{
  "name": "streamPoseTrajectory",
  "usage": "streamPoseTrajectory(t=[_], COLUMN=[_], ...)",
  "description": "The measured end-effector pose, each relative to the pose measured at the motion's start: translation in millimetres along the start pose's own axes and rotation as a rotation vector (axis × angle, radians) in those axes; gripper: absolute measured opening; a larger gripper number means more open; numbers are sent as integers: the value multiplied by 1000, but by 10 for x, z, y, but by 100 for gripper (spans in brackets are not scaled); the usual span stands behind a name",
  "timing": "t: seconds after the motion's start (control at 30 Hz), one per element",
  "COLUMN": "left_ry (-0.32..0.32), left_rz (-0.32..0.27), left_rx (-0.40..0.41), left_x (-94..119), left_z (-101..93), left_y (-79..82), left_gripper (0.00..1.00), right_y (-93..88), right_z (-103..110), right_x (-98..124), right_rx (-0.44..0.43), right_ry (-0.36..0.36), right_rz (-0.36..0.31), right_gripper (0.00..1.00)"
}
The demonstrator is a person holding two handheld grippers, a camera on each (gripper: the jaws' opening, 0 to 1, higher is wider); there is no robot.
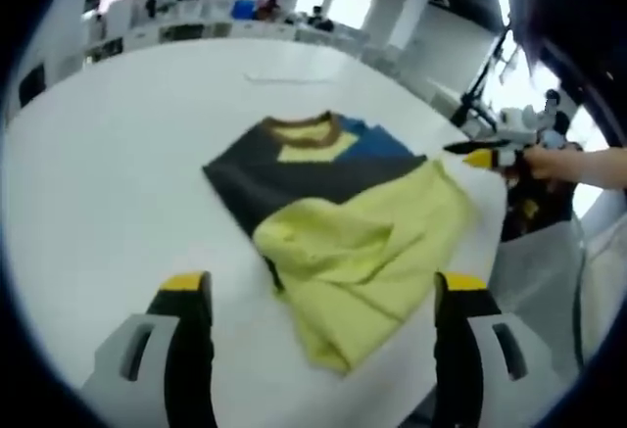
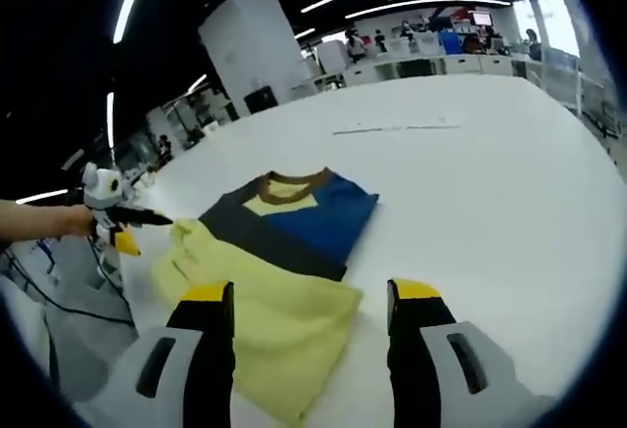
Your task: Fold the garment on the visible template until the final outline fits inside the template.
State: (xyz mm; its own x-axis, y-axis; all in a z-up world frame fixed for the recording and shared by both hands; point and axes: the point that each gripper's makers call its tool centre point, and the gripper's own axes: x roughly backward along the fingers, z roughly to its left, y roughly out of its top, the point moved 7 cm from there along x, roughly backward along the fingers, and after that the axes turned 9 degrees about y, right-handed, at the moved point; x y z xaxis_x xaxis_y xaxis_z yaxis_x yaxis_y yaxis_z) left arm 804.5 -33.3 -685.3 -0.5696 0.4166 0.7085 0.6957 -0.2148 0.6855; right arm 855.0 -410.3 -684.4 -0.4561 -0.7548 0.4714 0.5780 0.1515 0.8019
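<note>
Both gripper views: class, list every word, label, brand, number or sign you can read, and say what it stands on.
None can be read.
The garment shows only plain blocks of yellow, dark grey, blue and brown, with no print.
The white table bears no lettering.
The bright screen far at the back is too small and blurred to read.

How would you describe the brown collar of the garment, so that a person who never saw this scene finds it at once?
Start from the large white table, where one partly folded garment lies, its pale yellow part toward the grippers. At the garment's far end, above the dark grey and blue panels, sits the brown ribbed collar. It is the only curved brown band, framing a small yellow patch.
</note>
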Motion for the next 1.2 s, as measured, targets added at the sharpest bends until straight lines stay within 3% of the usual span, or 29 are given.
streamPoseTrajectory(t=[0.13,0.23,0.47,0.6,0.9,1.03,1.2], left_ry=[-11,-45,-64,-99,-172,-165,-173], left_rz=[-5,-69,-90,-64,-66,-34,22], left_rx=[-83,-149,-258,-350,-445,-497,-573], left_x=[15,42,76,47,-14,-57,-99], left_z=[-51,-115,-151,-169,-199,-143,-125], left_y=[34,100,146,113,137,162,142], left_gripper=[89,89,85,80,69,69,66], right_y=[27,61,71,47,11,-11,35], right_z=[44,79,181,206,256,241,237], right_x=[-2,2,-25,-56,-145,-185,-234], right_rx=[126,215,326,375,442,490,492], right_ry=[8,11,64,75,125,142,155], right_rz=[38,44,93,118,178,241,245], right_gripper=[62,58,58,56,54,52,51])
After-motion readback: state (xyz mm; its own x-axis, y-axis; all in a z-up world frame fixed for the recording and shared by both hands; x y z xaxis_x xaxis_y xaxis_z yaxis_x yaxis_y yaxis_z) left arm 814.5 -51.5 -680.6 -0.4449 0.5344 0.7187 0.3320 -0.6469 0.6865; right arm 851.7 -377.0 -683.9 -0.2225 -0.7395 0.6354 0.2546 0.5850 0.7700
